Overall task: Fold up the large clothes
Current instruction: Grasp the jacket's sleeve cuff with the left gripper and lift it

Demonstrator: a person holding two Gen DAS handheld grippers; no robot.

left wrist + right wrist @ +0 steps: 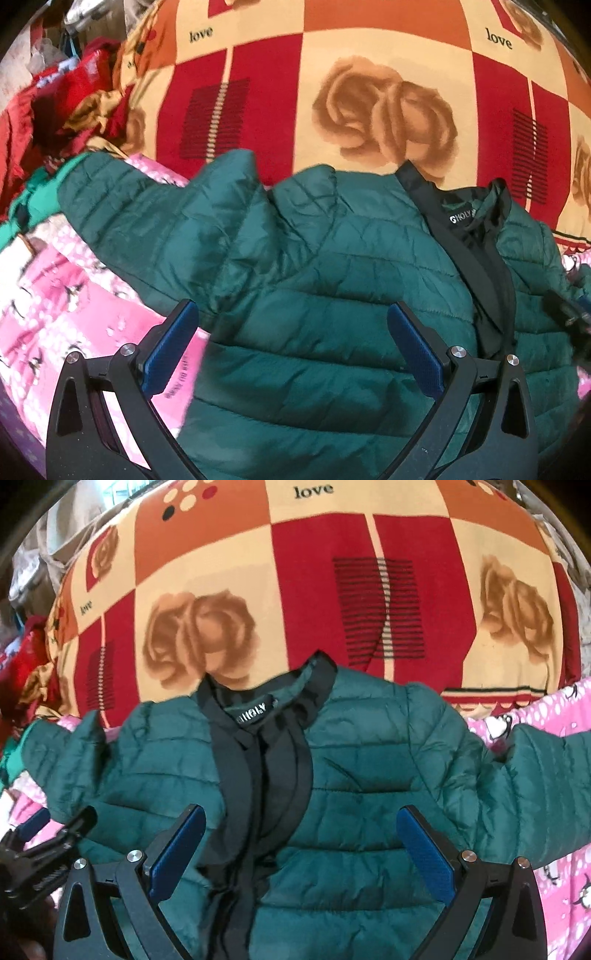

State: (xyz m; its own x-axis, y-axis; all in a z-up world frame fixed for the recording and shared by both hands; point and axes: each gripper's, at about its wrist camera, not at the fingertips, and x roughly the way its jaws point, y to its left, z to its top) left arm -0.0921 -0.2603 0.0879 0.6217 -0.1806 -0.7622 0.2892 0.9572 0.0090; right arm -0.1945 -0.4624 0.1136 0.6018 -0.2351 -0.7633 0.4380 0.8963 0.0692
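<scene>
A dark green quilted puffer jacket [314, 266] lies front-up on the bed, collar away from me, with a black zipper placket and neck label [461, 218]. Its left sleeve [147, 206] stretches out over a pink sheet. In the right wrist view the jacket [369, 782] shows centred, its right sleeve [546, 794] spread to the right. My left gripper [291, 314] is open and empty, just above the jacket's left chest. My right gripper [301, 819] is open and empty over the placket and right chest. The left gripper's fingers [55, 842] show at that view's left edge.
A red, orange and cream blanket [369, 92] printed with roses and "love" covers the bed beyond the jacket. A pink patterned sheet [55, 314] lies under the jacket. A heap of red and yellow clothes [74, 96] sits at the far left.
</scene>
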